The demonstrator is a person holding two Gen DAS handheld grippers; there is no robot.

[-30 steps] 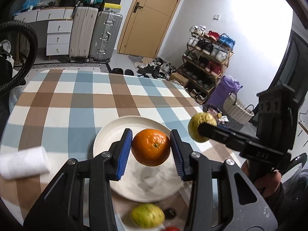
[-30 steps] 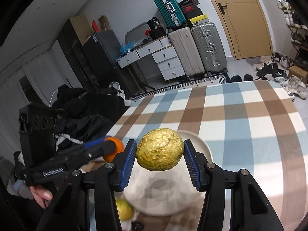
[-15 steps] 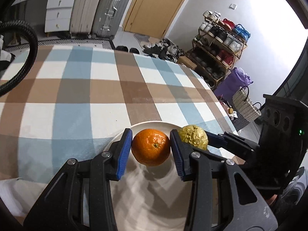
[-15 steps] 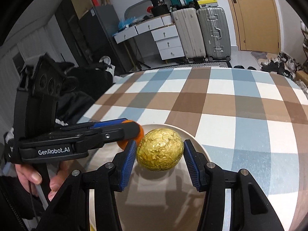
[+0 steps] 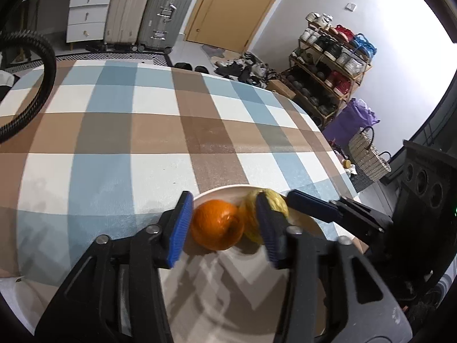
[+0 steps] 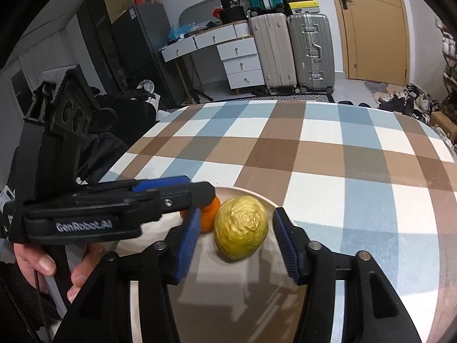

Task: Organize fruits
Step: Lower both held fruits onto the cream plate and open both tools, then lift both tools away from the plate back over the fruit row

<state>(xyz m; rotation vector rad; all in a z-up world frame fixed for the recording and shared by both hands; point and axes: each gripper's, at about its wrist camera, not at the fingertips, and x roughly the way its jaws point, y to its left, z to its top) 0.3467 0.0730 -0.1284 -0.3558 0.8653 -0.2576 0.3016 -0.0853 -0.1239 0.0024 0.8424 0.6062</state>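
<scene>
Left wrist: one orange [image 5: 217, 225], one plate [image 5: 245, 291].

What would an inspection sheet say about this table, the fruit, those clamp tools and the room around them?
Surface: blue, brown and white checked tablecloth.
Job's things: round orange fruit and golden, wrinkly egg-shaped fruit side by side on the white round plate.
Clutter: nothing seen on the cloth.
Grippers: left gripper and right gripper open, jaws either side of their fruit, not touching.
Cables: black ribbed hose at the table's left edge.
Surroundings: silver suitcases, wooden door, shoe rack.
</scene>
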